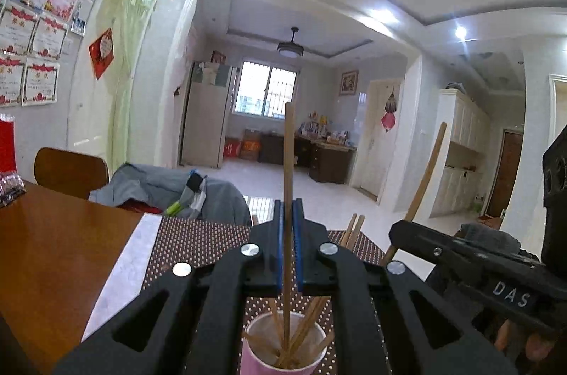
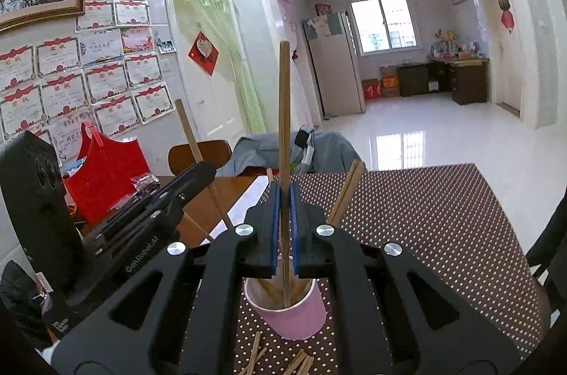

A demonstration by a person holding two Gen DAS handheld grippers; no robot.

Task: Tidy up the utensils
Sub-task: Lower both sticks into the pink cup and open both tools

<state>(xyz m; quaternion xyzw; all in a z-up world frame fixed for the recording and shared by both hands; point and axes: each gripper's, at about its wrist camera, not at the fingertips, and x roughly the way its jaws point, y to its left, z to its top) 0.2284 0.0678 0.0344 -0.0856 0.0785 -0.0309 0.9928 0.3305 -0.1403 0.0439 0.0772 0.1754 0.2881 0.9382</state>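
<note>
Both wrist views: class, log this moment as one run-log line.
left gripper: shut on chopstick | right gripper: shut on second chopstick | pink cup: below both, holds chopsticks

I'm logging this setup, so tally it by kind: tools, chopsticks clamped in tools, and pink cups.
Tools: 2, left tool and right tool
Clamped chopsticks: 2, left chopstick and right chopstick
Pink cup: 1
Total: 5

A home's dining area: wooden table, certificates on the wall, fridge, ceiling lamp.
</note>
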